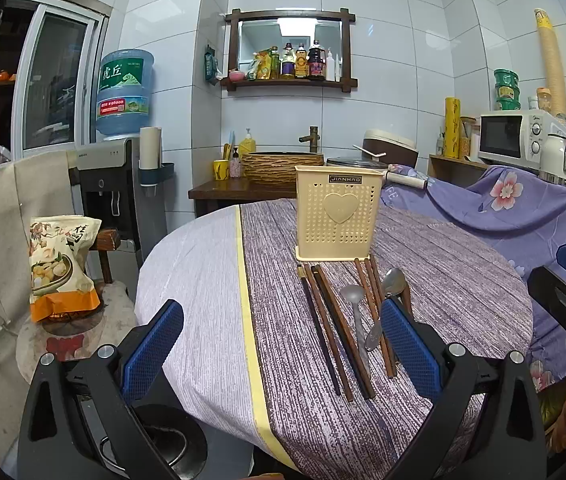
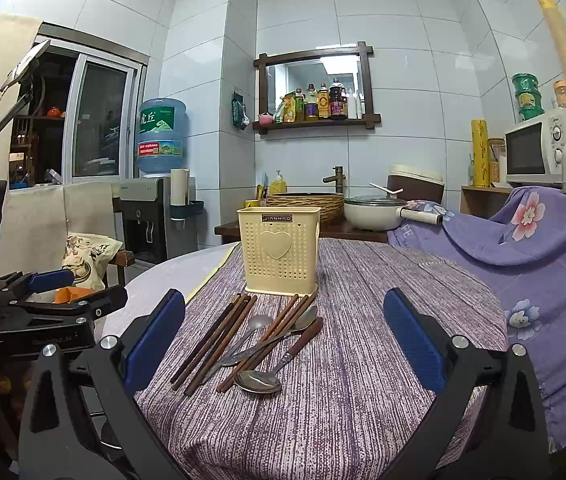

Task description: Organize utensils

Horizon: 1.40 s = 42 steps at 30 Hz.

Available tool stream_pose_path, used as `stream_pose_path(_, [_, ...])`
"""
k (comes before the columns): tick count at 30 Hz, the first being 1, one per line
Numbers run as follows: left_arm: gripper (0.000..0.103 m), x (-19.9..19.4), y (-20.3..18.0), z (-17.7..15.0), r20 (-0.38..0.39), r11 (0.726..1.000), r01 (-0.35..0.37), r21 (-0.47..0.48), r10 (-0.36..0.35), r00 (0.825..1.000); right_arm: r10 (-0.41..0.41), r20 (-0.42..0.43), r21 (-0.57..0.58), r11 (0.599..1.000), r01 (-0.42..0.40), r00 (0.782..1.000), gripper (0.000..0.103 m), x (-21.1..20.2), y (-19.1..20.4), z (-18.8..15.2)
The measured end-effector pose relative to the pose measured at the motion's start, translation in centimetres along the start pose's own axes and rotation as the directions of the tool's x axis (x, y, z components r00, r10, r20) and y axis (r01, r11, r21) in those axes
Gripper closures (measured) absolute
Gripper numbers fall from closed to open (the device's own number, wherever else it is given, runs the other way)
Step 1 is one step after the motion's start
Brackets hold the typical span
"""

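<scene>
1. A yellow utensil basket (image 2: 279, 251) with a heart on its front stands upright on the round table (image 2: 363, 400). It looks empty from here, so I think the job has not started.
2. Right in front of the basket lie the utensils, all flat on the cloth: brown chopsticks (image 2: 211, 344), a clear plastic spoon (image 1: 354, 300), a metal spoon (image 2: 259, 381) with a brown handle, and one more metal spoon (image 2: 307, 318).
3. Their long sides all point toward the basket, so the tips face it and the near ends face the person.
4. The left gripper (image 1: 281, 354) is wide open and holds nothing. The chopsticks lie between its blue pads, just ahead.
5. The right gripper (image 2: 283, 348) is wide open and empty too. The spoons sit between its pads.
6. Both are close. I think the right one is nearer the brown-handled spoon, and the left one is nearer the dark chopsticks.
</scene>
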<state>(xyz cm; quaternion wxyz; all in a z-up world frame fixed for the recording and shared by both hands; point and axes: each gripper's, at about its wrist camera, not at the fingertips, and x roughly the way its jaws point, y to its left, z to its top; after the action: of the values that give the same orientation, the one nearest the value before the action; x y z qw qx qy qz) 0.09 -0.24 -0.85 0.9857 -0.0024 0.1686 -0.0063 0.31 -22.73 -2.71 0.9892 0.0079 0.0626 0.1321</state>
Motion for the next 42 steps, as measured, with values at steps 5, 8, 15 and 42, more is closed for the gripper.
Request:
stream_pose_path(5, [0.006,0.01,0.01,-0.03,-0.001,1.000,0.001,0.000,-0.001,1.000,-0.001,-0.001,0.001,1.000,0.001,1.000,0.005,0.00,0.01,-0.09])
stream_pose_path(8, [0.006,0.04,-0.01,-0.13,-0.004,1.000,0.001,-0.001,-0.001,1.000,-0.001,-0.003,0.002,1.000,0.001,1.000,0.005,0.00,0.00,-0.06])
stream_pose_path(15, [0.006,0.01,0.02,-0.12,-0.006,1.000,0.001,-0.001,-0.001,1.000,-0.002,-0.002,0.002,1.000,0.002,1.000,0.005,0.11,-0.02,-0.12])
stream_pose_path(42, [0.006,0.67,0.39,-0.57,-0.027,1.000,0.008,-0.010,-0.008,1.000,-0.003,-0.011,-0.001,1.000,0.003,1.000,0.005,0.42,0.02,-0.47])
